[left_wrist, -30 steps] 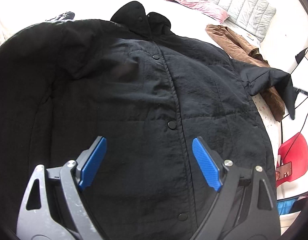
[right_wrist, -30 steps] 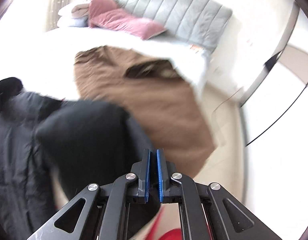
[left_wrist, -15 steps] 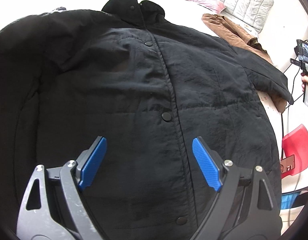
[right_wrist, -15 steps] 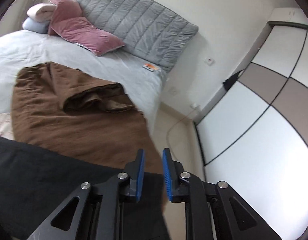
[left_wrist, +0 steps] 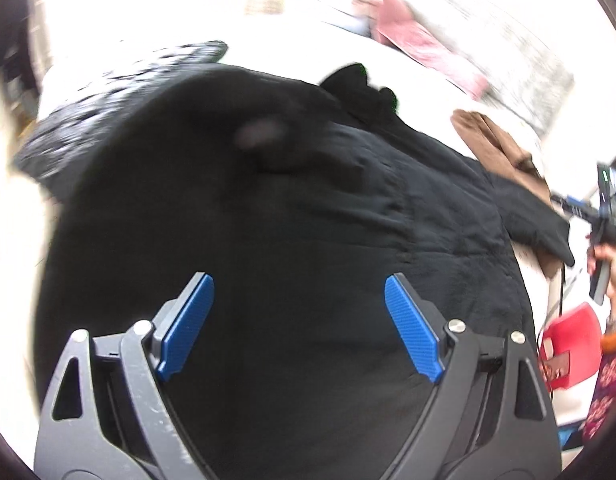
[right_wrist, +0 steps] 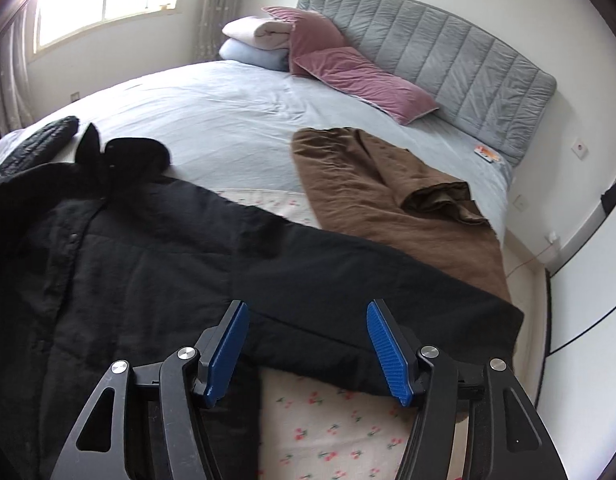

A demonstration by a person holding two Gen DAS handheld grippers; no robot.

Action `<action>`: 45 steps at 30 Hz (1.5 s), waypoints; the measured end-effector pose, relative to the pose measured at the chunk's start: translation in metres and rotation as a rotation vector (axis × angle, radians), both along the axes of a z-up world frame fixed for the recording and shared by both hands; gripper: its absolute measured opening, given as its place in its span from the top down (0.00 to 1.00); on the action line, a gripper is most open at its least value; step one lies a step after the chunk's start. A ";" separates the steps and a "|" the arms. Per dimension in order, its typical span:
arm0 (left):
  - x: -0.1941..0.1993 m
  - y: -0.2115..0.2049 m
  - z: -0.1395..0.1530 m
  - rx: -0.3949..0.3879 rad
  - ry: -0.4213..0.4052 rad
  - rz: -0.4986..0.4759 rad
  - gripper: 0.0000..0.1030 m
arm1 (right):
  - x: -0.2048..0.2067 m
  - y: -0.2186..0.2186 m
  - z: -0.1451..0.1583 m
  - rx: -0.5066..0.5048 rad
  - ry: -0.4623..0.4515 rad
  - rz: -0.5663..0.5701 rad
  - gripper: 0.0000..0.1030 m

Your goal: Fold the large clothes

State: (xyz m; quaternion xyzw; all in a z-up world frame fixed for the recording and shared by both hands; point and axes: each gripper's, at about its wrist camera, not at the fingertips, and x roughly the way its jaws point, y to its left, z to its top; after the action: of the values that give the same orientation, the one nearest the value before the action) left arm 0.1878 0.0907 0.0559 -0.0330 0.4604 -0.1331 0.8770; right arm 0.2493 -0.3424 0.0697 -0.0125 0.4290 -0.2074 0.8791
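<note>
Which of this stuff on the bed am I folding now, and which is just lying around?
Job: black coat, its sleeve.
Lying about: brown garment, pink pillow, folded blankets, red bag.

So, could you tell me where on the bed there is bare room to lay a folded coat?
Bare sheet lies between the black coat's collar, the brown garment and the pink pillows. A floral patch below the coat's sleeve is partly free. The near side is crowded by the black coat.

Bed (right_wrist: pixel 244 108), bearing black coat (right_wrist: pixel 120 264), brown garment (right_wrist: pixel 371 196), pink pillows (right_wrist: pixel 347 68), folded blankets (right_wrist: pixel 256 42).
</note>
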 end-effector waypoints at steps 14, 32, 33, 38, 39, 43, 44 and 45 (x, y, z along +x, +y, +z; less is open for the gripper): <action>-0.012 0.150 -0.056 -0.128 0.200 0.189 0.42 | -0.006 0.126 -0.012 0.093 0.053 0.208 0.36; -0.057 -0.015 0.031 0.309 -0.301 -0.322 0.89 | -0.022 0.143 -0.009 0.122 0.063 0.235 0.36; -0.068 -0.023 0.009 0.276 -0.244 -0.372 0.89 | -0.023 0.142 -0.011 0.132 0.067 0.235 0.36; -0.096 -0.017 -0.021 0.318 -0.255 -0.354 0.91 | -0.027 0.143 -0.012 0.123 0.082 0.243 0.36; -0.089 -0.007 -0.011 0.327 -0.263 -0.320 0.91 | -0.027 0.142 -0.010 0.119 0.082 0.244 0.36; -0.035 0.038 0.044 0.464 -0.337 -0.184 0.91 | -0.028 0.139 -0.011 0.114 0.060 0.232 0.36; -0.018 0.051 0.056 0.528 -0.366 -0.132 0.91 | -0.027 0.138 -0.014 0.118 0.061 0.226 0.35; 0.004 0.066 0.069 0.591 -0.388 -0.075 0.91 | -0.026 0.136 -0.017 0.122 0.067 0.218 0.35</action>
State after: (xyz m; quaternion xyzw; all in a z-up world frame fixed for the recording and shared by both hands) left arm 0.1914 0.1568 0.1251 0.2651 0.3049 -0.0303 0.9143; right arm 0.2237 -0.2068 0.0525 -0.0123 0.4659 -0.0836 0.8808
